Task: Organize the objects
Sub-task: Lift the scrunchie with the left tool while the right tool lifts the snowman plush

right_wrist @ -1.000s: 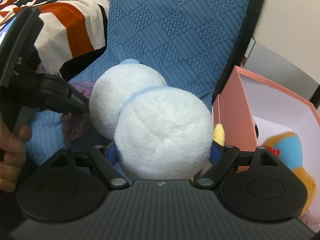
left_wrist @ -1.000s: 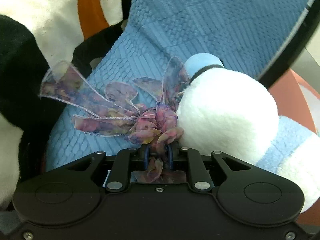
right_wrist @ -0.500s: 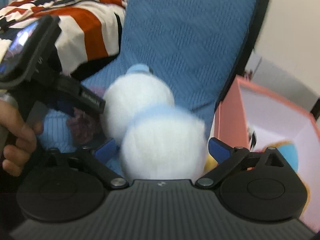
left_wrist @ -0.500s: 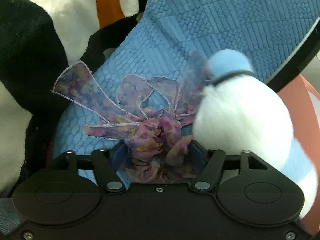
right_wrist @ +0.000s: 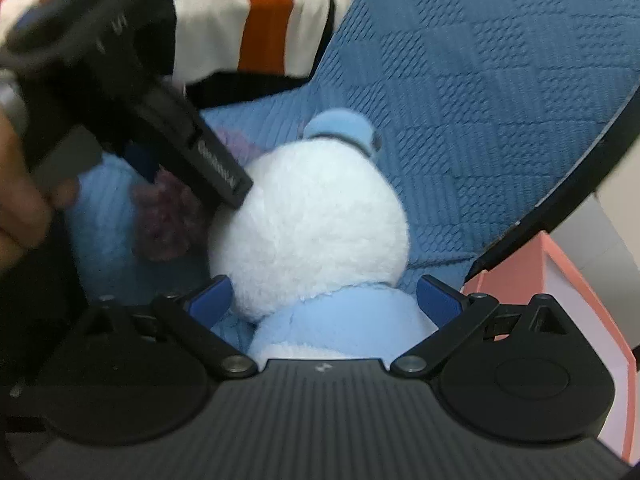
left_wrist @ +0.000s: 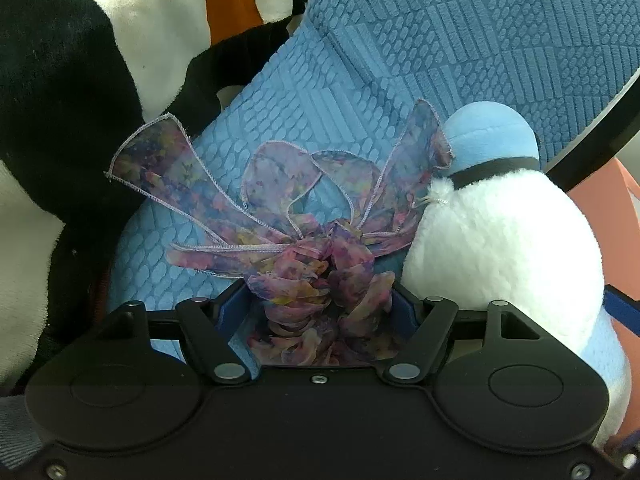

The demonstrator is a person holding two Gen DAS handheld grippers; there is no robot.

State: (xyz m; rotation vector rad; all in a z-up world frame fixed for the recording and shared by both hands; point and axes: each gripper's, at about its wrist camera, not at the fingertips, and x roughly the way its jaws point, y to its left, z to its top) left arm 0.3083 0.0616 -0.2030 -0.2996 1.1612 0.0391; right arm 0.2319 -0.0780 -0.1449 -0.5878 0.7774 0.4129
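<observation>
While its blue-padded jaws have just been opening, the left gripper (left_wrist: 318, 308) now stands part open around the crumpled knot of a sheer purple floral ribbon bow (left_wrist: 280, 216); whether the pads touch the fabric is hard to tell. The bow lies on a quilted blue chair cushion (left_wrist: 460, 40), touching a white-and-pale-blue plush toy (right_wrist: 320, 220). The right gripper (right_wrist: 324, 300), jaws spread wide after just opening, straddles the toy's lower half without pressing it. The toy's base is hidden behind the gripper body. A pink cardboard box (right_wrist: 560, 300) is cut off at right.
</observation>
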